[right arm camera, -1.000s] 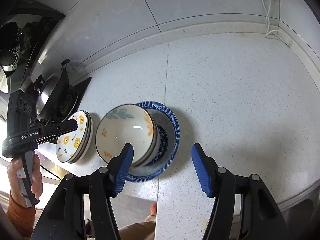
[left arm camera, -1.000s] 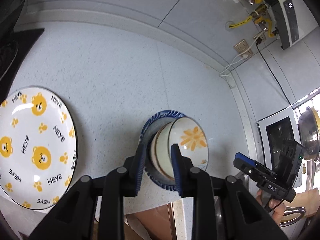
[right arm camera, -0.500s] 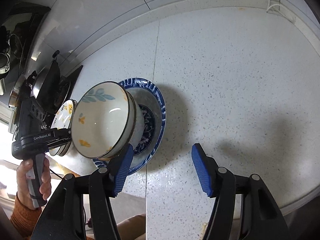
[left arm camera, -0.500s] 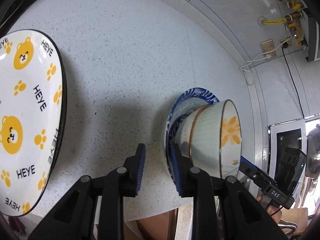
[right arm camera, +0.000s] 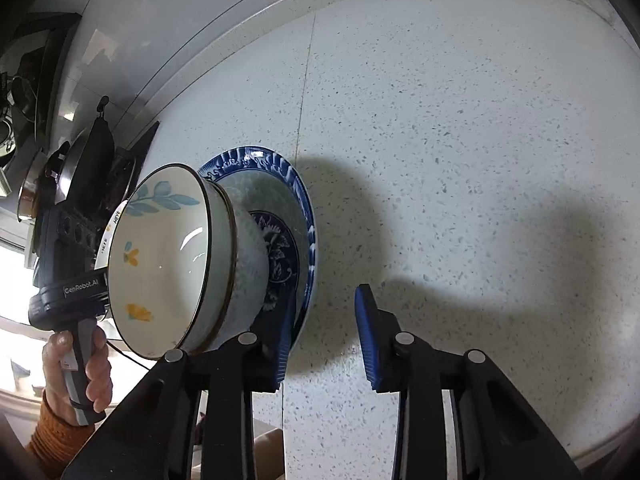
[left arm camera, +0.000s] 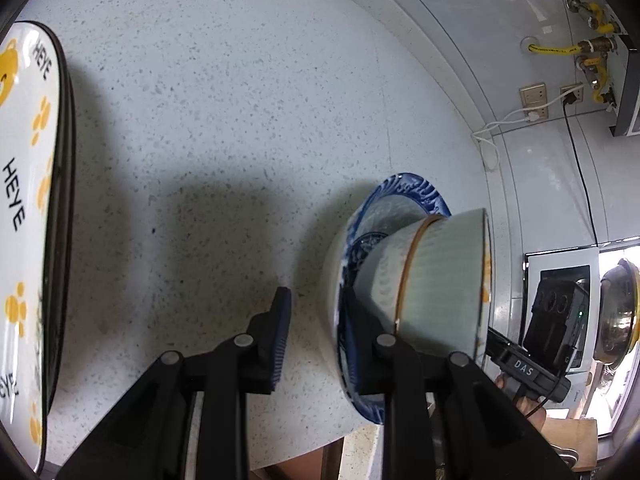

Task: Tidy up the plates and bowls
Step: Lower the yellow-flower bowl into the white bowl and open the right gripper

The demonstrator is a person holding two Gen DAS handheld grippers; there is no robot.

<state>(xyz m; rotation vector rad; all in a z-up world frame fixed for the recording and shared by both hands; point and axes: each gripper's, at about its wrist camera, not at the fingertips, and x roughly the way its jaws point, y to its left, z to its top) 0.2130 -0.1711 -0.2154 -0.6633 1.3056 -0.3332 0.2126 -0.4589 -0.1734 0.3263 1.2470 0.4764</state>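
A speckled white counter carries the dishes. On it near the front edge sits a blue-rimmed plate holding stacked bowls; a bear-print plate lies well apart to its left.

Home kitchen: speckled countertop, stove pans.

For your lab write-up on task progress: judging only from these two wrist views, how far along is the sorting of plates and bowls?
Done: two floral bowls sit nested on the blue-rimmed plate; bear plates lie stacked apart. In hand: the left gripper and right gripper each straddle the blue plate's rim, open, not yet clamped. Left, probably: gripping and moving that stack.
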